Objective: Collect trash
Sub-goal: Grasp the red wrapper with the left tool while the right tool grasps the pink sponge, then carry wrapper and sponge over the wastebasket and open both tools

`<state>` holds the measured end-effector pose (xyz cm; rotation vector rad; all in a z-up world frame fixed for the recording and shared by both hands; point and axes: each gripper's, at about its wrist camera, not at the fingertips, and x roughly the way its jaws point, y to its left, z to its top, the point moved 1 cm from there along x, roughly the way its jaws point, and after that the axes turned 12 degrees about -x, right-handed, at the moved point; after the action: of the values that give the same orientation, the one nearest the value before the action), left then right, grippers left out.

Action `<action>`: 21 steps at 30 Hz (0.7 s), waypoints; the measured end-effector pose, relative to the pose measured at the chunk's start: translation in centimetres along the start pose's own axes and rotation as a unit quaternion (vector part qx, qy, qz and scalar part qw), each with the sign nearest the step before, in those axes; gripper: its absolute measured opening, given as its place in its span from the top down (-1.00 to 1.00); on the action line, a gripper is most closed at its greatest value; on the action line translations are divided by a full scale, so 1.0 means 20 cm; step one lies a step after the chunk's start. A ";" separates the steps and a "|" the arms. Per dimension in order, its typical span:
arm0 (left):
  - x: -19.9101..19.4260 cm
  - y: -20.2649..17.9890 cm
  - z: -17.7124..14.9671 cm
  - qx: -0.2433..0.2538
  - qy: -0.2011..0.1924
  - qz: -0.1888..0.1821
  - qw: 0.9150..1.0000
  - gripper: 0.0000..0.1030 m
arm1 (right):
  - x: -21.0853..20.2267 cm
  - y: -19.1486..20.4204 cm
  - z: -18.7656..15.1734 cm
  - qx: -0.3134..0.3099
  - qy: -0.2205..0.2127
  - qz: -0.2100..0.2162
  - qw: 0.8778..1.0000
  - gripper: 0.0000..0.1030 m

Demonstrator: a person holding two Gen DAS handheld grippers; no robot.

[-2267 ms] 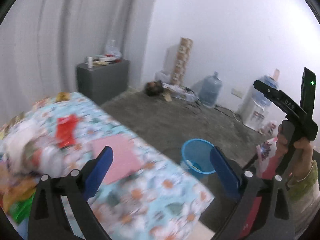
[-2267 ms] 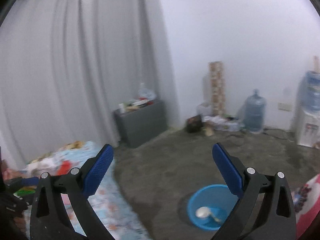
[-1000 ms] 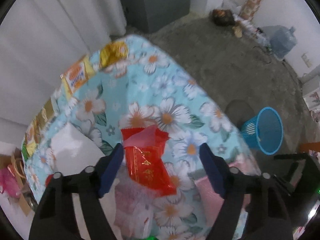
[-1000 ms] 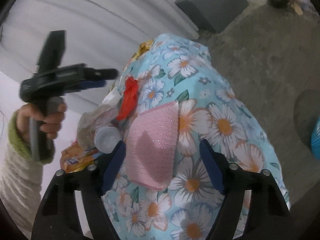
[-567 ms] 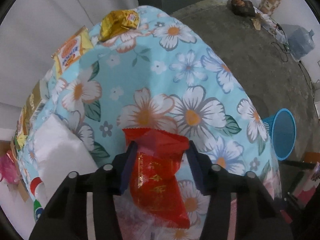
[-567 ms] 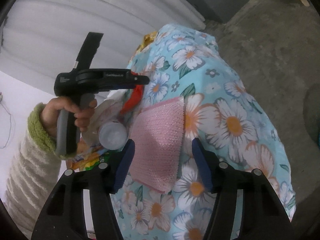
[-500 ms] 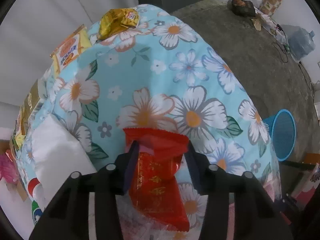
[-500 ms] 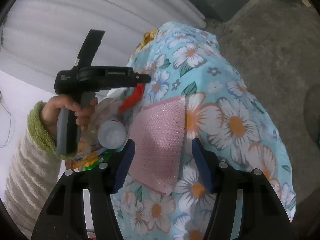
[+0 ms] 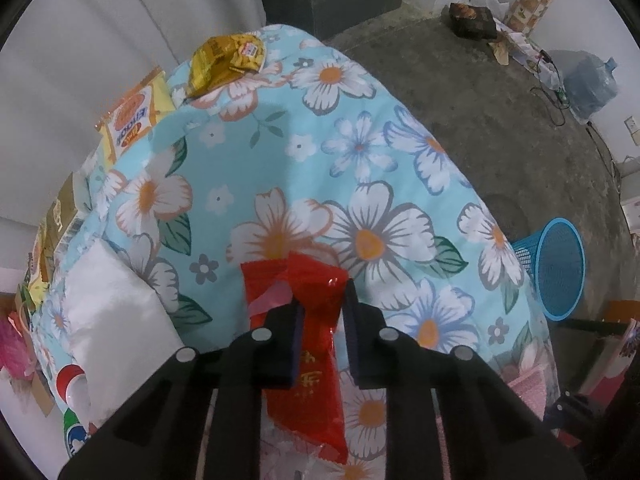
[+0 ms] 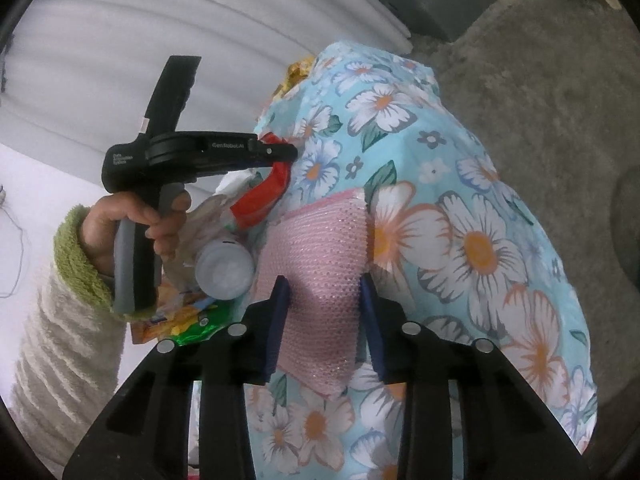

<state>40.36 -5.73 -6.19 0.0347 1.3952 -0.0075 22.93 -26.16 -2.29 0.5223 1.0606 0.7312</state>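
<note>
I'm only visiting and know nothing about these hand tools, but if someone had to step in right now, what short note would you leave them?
Left gripper: jaws have just been closing and now pinch the shiny red plastic wrapper lying on the flowered blue tablecloth.
Right gripper: jaws have just been closing around the pink bubble-wrap sheet; its pads touch the sheet's edges.
Blue mesh waste basket: on the floor beside the table.
Done: both pieces gripped, neither lifted.
Left: carry both to the basket, then fetch the yellow snack packets, the white paper and the plastic bottle.
</note>
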 end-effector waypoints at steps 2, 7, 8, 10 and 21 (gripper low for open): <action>-0.03 0.00 0.00 0.003 -0.009 -0.001 1.000 0.76 | -0.02 0.01 0.00 -0.004 -0.004 -0.001 1.000 0.41; -0.13 0.02 -0.03 0.003 -0.028 -0.013 1.000 0.87 | -0.07 0.04 0.00 -0.011 -0.017 -0.003 1.000 0.43; -0.16 0.02 -0.03 0.004 -0.034 -0.015 0.999 0.89 | -0.10 0.04 -0.01 -0.012 -0.019 -0.002 1.000 0.43; -0.20 0.02 -0.05 0.006 -0.043 -0.020 0.999 0.90 | -0.12 0.05 -0.01 -0.013 -0.023 -0.001 1.000 0.44; -0.48 -0.11 -0.29 0.070 -0.105 -0.042 0.991 0.92 | -0.25 0.10 -0.06 -0.018 -0.045 -0.009 0.999 0.45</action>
<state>32.97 -7.81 2.24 0.0902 1.1825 -0.1747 19.88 -28.67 1.55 0.5101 0.9665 0.7036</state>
